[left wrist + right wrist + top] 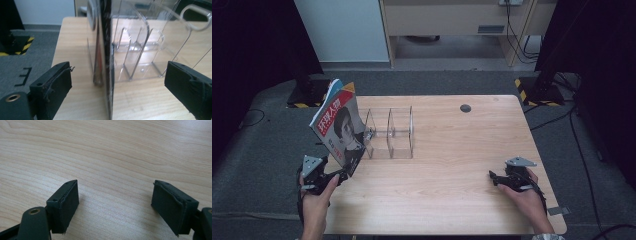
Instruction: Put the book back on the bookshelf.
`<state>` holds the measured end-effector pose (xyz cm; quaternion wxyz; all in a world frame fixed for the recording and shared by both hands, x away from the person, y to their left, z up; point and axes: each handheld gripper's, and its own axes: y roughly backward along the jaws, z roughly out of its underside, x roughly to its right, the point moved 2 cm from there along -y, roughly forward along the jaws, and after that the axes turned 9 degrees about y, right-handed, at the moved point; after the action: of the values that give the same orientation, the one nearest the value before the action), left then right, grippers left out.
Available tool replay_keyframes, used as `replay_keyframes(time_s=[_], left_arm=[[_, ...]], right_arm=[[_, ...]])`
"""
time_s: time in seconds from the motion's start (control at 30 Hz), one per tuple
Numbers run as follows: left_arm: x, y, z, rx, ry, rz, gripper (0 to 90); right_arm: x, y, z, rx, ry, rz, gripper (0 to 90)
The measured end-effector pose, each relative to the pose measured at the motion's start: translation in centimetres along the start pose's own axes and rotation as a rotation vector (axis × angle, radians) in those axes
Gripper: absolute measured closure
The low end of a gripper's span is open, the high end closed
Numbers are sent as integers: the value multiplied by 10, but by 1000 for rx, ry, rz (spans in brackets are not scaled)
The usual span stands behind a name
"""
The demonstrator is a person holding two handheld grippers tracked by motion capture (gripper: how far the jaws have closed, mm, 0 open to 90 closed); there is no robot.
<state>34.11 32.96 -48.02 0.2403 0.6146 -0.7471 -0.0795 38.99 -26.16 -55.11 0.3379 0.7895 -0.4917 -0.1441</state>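
Magazine with a red masthead and a portrait on its cover stands on edge at the table's near-left, long axis rising and leaning away to the left, cover toward me, just beside the clear acrylic divider rack. In my left gripper view its dark edge runs upright between my left gripper's jaws, which stand wide with gaps either side. My right gripper rests low on the pale wooden table, well apart, jaws wide around bare wood, forearm angled in from the near edge.
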Motion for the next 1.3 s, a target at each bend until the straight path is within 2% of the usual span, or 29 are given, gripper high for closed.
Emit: replay_keyframes(time_s=[0.13,0.3,0.63,0.87,1.2,1.3], left_arm=[[-3,4,4,-12,6,4,65],[0,5,13,-64,-22,38,81],[4,8,25,-135,-45,63,84],[10,4,30,-188,-86,94,95],[15,2,32,-210,-112,105,96],[19,1,34,-223,-134,118,96]], right_arm=[[0,0,0,0,0,0,219],[0,0,0,0,1,0,219],[0,0,0,2,3,1,217],[0,0,0,3,3,2,217],[0,0,0,2,1,3,217],[-1,0,0,2,-1,3,216]])
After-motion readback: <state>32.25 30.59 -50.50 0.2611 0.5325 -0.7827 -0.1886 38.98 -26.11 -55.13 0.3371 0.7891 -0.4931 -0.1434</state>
